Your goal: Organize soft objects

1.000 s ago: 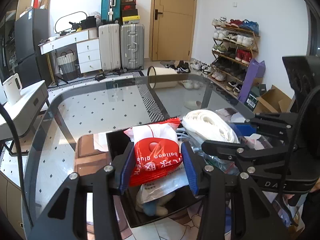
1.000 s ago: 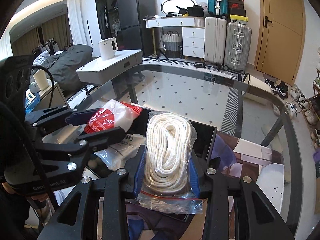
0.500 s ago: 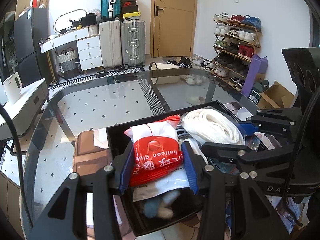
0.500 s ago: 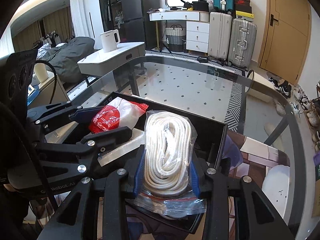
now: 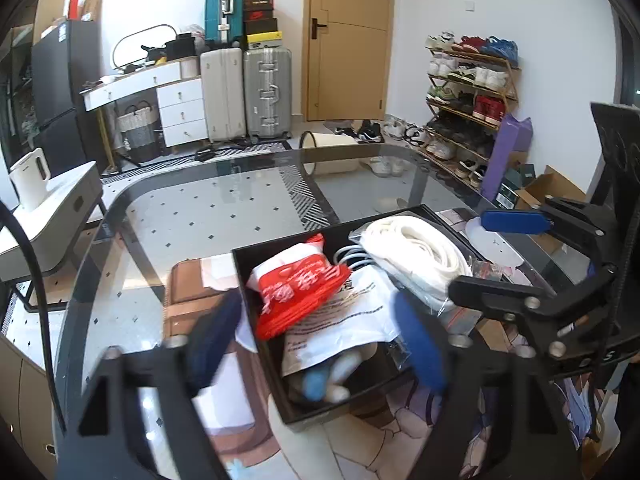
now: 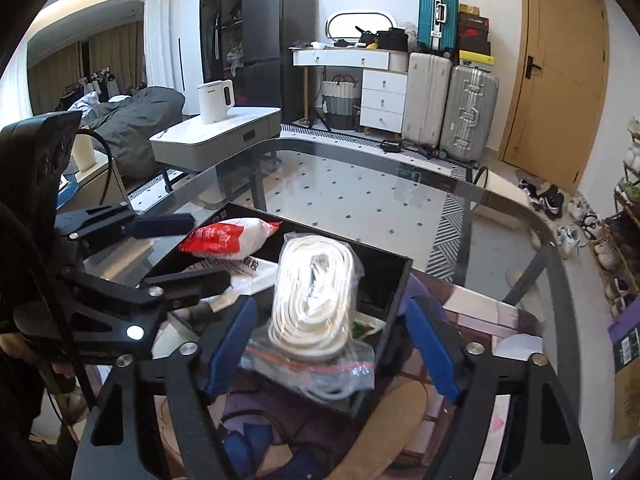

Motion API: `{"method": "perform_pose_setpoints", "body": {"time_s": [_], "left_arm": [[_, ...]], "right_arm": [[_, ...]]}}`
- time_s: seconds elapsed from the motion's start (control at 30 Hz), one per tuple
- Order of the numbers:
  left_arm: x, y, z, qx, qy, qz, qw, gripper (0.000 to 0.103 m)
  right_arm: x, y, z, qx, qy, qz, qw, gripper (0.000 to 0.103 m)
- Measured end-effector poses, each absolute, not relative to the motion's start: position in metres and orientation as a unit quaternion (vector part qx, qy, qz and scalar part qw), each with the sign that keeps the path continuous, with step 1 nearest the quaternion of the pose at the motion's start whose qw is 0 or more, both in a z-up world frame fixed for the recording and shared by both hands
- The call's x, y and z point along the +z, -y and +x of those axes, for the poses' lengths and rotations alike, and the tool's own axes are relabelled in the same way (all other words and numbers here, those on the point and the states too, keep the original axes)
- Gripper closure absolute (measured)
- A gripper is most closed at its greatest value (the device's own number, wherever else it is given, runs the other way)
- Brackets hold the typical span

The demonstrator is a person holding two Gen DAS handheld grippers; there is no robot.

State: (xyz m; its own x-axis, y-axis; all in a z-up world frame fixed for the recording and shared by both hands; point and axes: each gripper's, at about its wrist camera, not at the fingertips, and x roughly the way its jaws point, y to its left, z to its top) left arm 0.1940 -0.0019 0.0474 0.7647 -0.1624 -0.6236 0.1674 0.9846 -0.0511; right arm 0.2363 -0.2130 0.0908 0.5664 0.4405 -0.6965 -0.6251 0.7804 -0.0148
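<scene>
A black tray (image 5: 240, 258) sits on the glass table and holds soft packets. A red and white packet (image 5: 294, 288) lies at its left on a white printed bag (image 5: 340, 320). A bagged coil of white rope (image 5: 416, 256) lies at its right; it also shows in the right wrist view (image 6: 316, 296). My left gripper (image 5: 316, 344) is open and empty, its blue pads either side of the tray's near end. My right gripper (image 6: 332, 344) is open, pads apart around the rope bag. A blue and white plush (image 5: 324, 380) lies under the bags.
The tray (image 6: 400, 280) rests on an illustrated mat (image 5: 400, 440) at the near table edge. A brown pouch (image 5: 188, 292) lies left of it. A white round plate (image 5: 492, 240) lies to the right. Suitcases, a desk and a shoe rack stand beyond the table.
Both grippers opened and drew back. The left let go of the red and white packet, the right let go of the rope bag; both now lie in the tray.
</scene>
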Motion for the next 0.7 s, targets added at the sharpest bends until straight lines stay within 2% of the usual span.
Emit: {"method": "perform_pose_setpoints", "body": {"time_s": [0.1, 0.17, 0.27, 0.7], "left_arm": [[0.049, -0.004, 0.188, -0.089, -0.328, -0.012, 0.940, 0.014], [0.048, -0.008, 0.185, -0.086, -0.329, -0.022, 0.940, 0.008], [0.051, -0.012, 0.175, -0.083, -0.316, -0.036, 0.944, 0.002], [0.052, -0.013, 0.131, -0.063, -0.271, -0.034, 0.960, 0.000]], "right_arm": [[0.092, 0.220, 0.228, 0.300, -0.345, -0.117, 0.882, 0.015], [0.093, 0.224, 0.223, 0.297, -0.341, -0.108, 0.885, 0.005], [0.095, 0.231, 0.213, 0.296, -0.331, -0.092, 0.892, 0.001], [0.095, 0.250, 0.176, 0.299, -0.270, -0.041, 0.914, 0.001]]}}
